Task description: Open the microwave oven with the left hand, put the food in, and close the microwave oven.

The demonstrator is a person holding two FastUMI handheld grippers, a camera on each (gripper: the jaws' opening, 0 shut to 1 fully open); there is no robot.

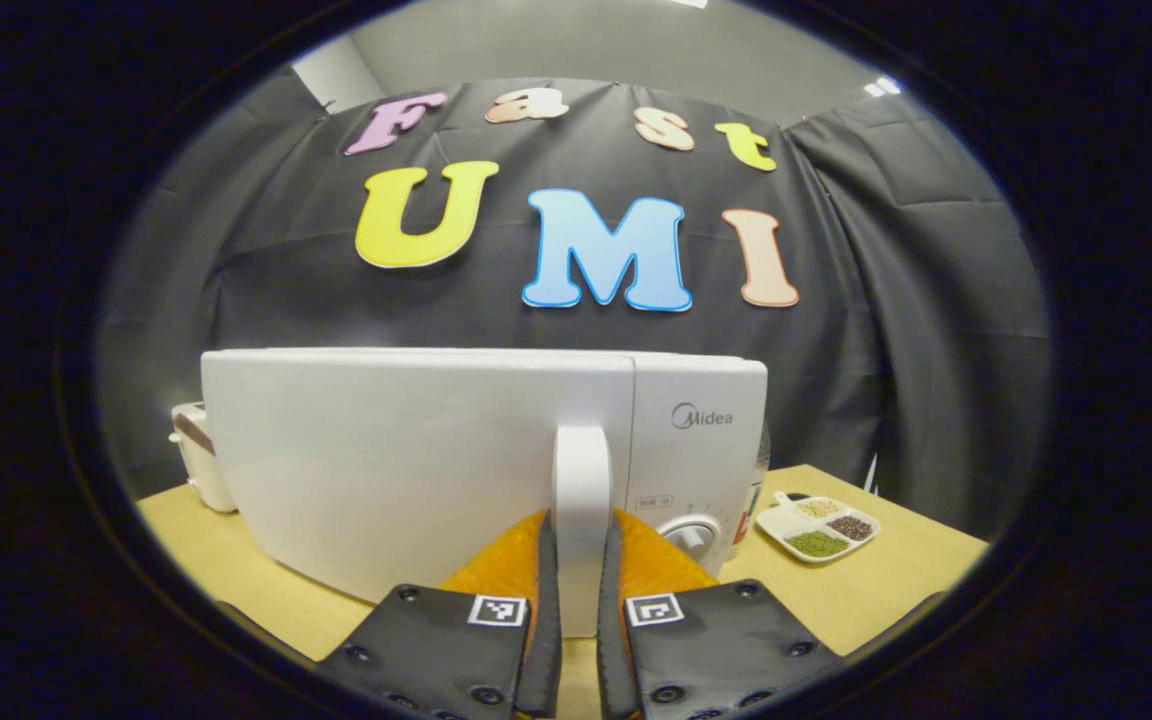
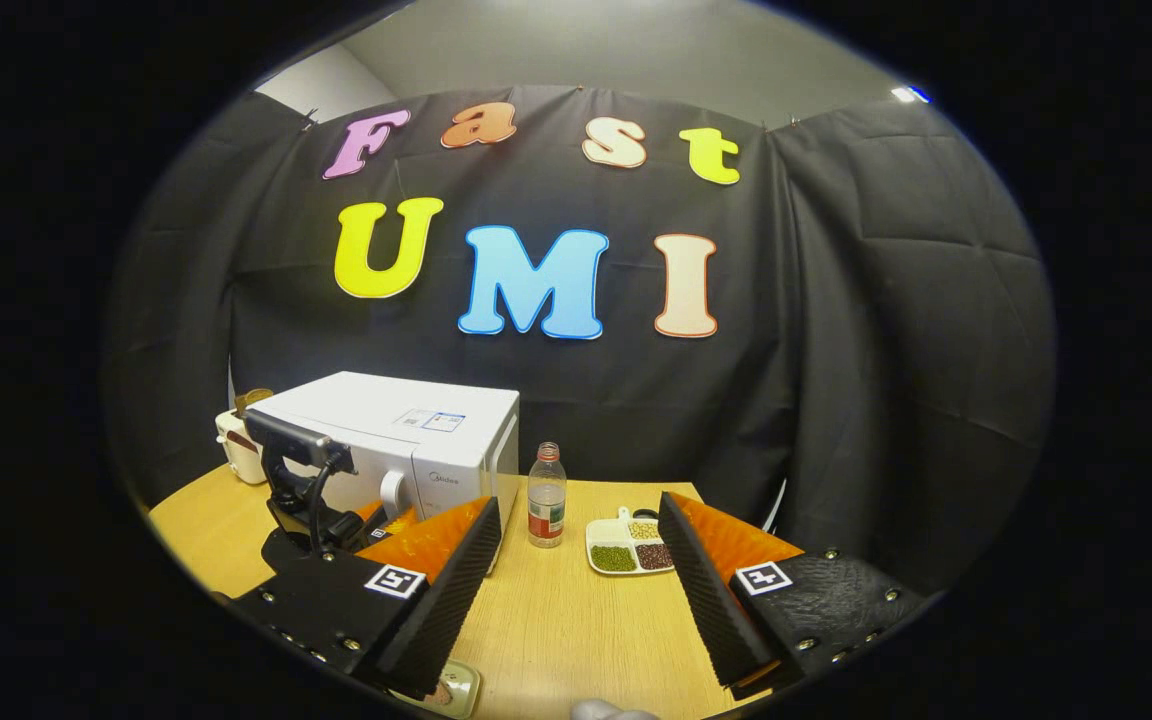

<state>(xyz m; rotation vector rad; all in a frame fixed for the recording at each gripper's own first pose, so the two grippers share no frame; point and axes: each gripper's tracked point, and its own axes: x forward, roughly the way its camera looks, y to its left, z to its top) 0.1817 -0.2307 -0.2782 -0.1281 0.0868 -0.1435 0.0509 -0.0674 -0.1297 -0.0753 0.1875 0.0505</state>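
Two fingers of the left claw [image 1: 579,575] sit on each side of the white door handle [image 1: 581,470] of the microwave oven [image 1: 416,450] and seem to pinch it. Its door looks shut. This white oven stands near the back left corner of the bench [image 2: 556,620]. A small white machine [image 1: 198,455] stands just beside it, closer to the left edge.

In the right gripper view, the right claw [image 2: 576,590] is wide open over the front edge of the bench and holds nothing. Past it, a clear bottle [image 2: 546,497] stands upright just beside the oven. A white tray of food [image 2: 628,548] with green, brown and pale bits lies near the bottle, toward the right edge. The left claw [image 2: 386,520] shows at the oven door.
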